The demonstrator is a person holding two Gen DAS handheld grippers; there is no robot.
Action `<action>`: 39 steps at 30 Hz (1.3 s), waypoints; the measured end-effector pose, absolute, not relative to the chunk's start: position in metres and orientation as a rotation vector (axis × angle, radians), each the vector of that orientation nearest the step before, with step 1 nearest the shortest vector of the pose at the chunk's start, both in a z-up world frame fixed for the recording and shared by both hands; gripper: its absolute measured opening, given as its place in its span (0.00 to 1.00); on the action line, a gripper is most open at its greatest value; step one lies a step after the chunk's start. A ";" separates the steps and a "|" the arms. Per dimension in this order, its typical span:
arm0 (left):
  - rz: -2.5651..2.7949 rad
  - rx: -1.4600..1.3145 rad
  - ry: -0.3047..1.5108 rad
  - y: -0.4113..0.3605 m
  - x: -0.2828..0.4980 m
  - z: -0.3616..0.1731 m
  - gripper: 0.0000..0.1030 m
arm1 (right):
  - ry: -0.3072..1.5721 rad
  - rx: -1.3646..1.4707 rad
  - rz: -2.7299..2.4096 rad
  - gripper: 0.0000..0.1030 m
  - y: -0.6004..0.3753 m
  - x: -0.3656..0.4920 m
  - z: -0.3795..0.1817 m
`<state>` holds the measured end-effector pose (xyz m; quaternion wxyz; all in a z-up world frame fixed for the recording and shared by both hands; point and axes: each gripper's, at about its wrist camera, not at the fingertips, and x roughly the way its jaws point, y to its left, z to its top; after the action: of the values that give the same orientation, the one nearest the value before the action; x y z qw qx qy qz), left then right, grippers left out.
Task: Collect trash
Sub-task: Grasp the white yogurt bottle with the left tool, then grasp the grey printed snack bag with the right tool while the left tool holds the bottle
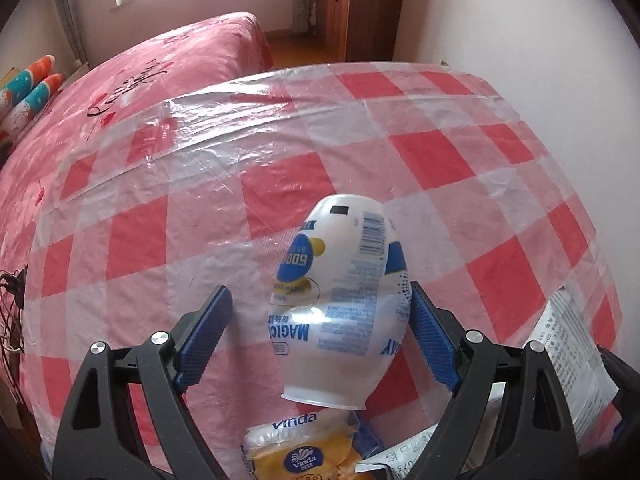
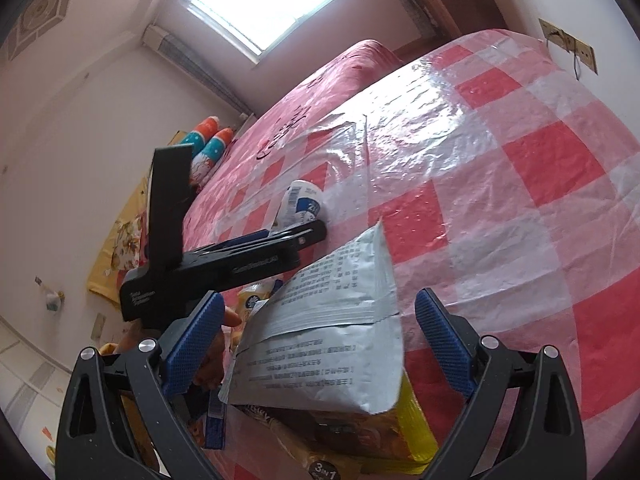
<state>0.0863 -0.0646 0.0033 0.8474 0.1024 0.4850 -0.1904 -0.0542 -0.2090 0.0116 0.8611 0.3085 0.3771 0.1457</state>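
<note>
A white yoghurt cup (image 1: 340,300) with blue print lies tipped on the red-and-white checked tablecloth (image 1: 440,152), its rim toward the camera. My left gripper (image 1: 319,290) is open around it: the right pad is at the cup's side, the left pad stands clear of it. In the right wrist view the same cup (image 2: 300,204) shows just beyond the left gripper (image 2: 296,232). My right gripper (image 2: 320,298) is open, with a silver printed packet (image 2: 320,352) between its fingers and a gap on each side.
A yellow Vinda tissue pack (image 1: 304,452) lies just below the cup. A yellow wrapper (image 2: 412,432) sits under the silver packet (image 1: 576,360). A pink bed (image 1: 140,80) with pillows (image 1: 28,96) adjoins the table; a wooden wardrobe (image 1: 352,4) stands behind.
</note>
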 end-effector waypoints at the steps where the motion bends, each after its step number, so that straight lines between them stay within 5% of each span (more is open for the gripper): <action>1: -0.400 0.216 1.017 -0.065 0.085 0.004 0.78 | 0.790 0.634 0.306 0.90 -0.207 -0.054 0.013; 5: -0.402 0.211 1.000 -0.065 0.080 0.008 0.56 | 0.817 0.606 0.310 0.70 -0.203 -0.050 0.010; 12: -0.435 0.158 1.001 -0.059 0.068 0.010 0.56 | 0.799 0.598 0.316 0.49 -0.203 -0.046 0.011; 39: -0.388 -0.039 0.892 0.036 -0.009 0.054 0.56 | 0.613 0.487 0.403 0.21 -0.181 -0.061 0.041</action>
<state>-0.0093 0.0362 0.0538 0.8838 -0.0188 0.4287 -0.1864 -0.0611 -0.1807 0.0405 0.9046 0.2356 0.2969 0.1952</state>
